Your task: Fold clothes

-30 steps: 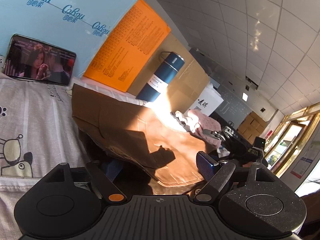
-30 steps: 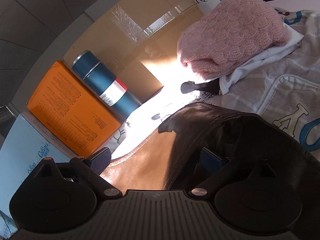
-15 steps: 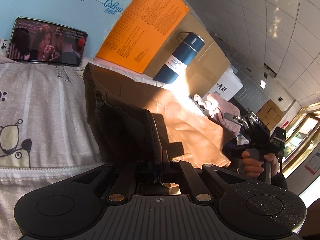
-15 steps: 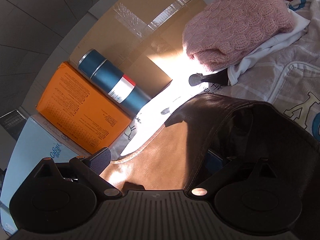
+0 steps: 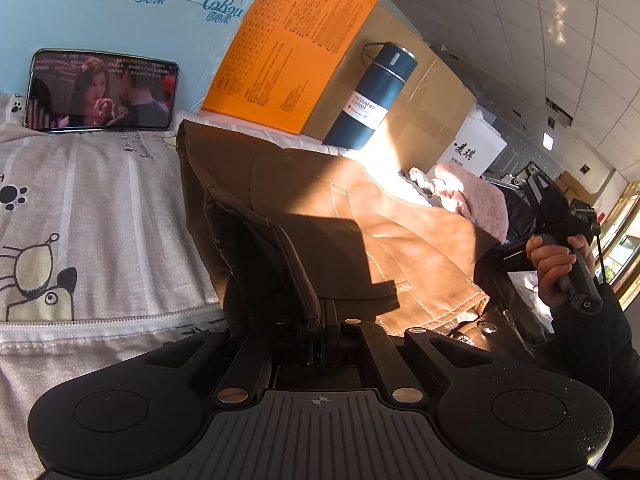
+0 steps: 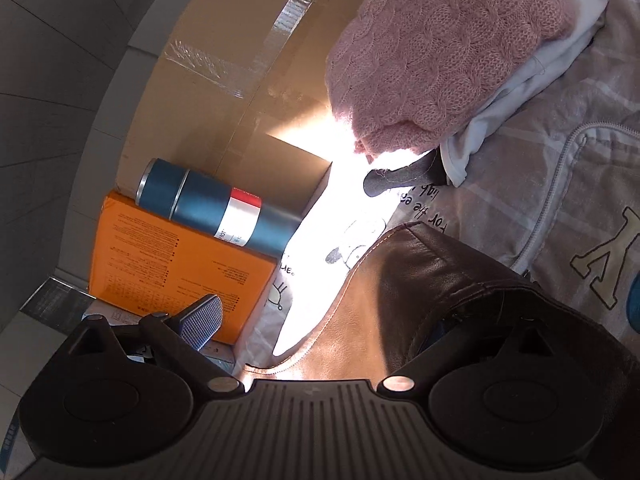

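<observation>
Left gripper point(image 5: 320, 326) clamped on a raised fold of the brown leather jacket point(image 5: 360, 216), which lies on the printed bedsheet point(image 5: 100, 200). Right gripper point(image 6: 320, 320): jaws apart, jacket edge between them. Blue flask point(image 5: 370, 96) at 1 o'clock; pink knit point(image 6: 432, 52) beyond.

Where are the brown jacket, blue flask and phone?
brown jacket point(image 5: 400, 236), left wrist view, sunlit leather panel.
blue flask point(image 5: 370, 98), left wrist view, body by its label.
phone point(image 5: 102, 90), left wrist view, lit screen.
</observation>
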Tool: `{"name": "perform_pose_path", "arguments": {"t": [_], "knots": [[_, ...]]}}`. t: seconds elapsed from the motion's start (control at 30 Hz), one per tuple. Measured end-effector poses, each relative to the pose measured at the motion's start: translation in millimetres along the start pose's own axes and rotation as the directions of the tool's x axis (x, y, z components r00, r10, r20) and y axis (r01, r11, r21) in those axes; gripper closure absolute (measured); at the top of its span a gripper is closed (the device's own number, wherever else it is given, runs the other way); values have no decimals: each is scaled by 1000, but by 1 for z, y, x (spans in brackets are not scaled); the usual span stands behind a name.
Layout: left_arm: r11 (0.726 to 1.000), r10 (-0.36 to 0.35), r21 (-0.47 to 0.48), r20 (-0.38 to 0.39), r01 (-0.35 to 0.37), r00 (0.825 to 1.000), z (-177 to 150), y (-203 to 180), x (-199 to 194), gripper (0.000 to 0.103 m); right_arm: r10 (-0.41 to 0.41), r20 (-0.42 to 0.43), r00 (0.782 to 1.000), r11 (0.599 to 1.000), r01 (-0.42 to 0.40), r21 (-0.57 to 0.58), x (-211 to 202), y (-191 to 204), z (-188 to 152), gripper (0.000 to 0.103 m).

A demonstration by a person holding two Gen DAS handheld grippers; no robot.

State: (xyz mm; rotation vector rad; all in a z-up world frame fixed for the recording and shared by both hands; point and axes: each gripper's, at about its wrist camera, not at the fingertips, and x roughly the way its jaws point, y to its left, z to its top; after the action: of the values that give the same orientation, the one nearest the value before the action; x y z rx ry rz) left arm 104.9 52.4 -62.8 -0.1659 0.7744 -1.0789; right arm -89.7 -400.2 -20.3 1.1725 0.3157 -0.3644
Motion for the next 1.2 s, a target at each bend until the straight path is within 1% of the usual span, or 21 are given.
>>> {"name": "perform_pose_path", "arguments": {"t": [0.07,0.2,0.23,0.27,0.3,0.33,0.37,0.43,0.57,0.67,0.77,0.83,0.87,0.9,0.93,0.97,1.0,1.03,1.1,1.17,1.2], "knots": [[1000,0,1,0,0,1000,0,0,0,101,-28,-25,999,999,27,-29,0,2,-8,6],[1000,0,1,1,0,1000,0,0,0,101,-43,-60,997,994,36,-108,-1,8,-36,8],[1000,0,1,1,0,1000,0,0,0,101,-57,-53,997,989,49,-141,-1,11,-43,19],[1000,0,1,2,0,1000,0,0,0,101,-88,-38,995,980,80,-184,-1,15,-49,39],[1000,0,1,3,0,1000,0,0,0,101,-133,-16,991,964,126,-233,0,20,-54,53],[1000,-1,1,6,1,1000,0,0,0,101,-175,10,985,944,170,-282,1,25,-57,77],[1000,-4,0,12,4,1000,0,0,-1,101,-199,34,979,925,199,-325,2,29,-58,91],[1000,-19,-3,34,20,999,1,0,-5,101,-210,74,975,900,222,-374,2,34,-54,97],[994,-102,-28,79,105,992,4,2,-12,101,-179,109,978,921,205,-330,-1,34,-27,98],[998,-55,17,41,55,998,3,-4,-7,101,-190,81,978,930,206,-304,10,27,-9,97],[995,2,101,-13,-1,1000,1,-14,-1,98,-238,81,968,900,251,-357,27,20,-12,97],[983,47,180,-24,-42,999,0,-24,0,93,-270,77,960,880,278,-386,33,13,-17,96],[974,76,214,-15,-71,997,-1,-28,-2,91,-266,72,961,876,272,-397,33,11,-19,92],[965,101,244,-5,-97,995,-2,-32,-4,81,-260,64,963,876,263,-405,31,10,-21,86],[963,111,247,11,-110,994,-1,-32,-9,66,-250,49,967,879,248,-408,26,11,-21,63],[960,121,249,27,-124,992,0,-32,-14,57,-239,42,970,878,234,-417,18,13,-23,40],[960,127,247,44,-134,991,0,-31,-19,42,-230,42,972,874,226,-430,9,15,-26,34],[970,111,211,59,-121,992,3,-27,-27,33,-226,48,973,863,223,-454,-1,19,-29,30],[985,89,138,78,-99,993,8,-18,-42,29,-227,65,972,823,227,-521,-25,23,-43,24],[991,62,113,85,-72,994,7,-15,-53,22,-227,81,971,777,231,-586,-49,28,-59,20],[991,43,122,74,-52,996,3,-16,-57,17,-226,89,970,752,232,-616,-61,30,-66,20]]}}
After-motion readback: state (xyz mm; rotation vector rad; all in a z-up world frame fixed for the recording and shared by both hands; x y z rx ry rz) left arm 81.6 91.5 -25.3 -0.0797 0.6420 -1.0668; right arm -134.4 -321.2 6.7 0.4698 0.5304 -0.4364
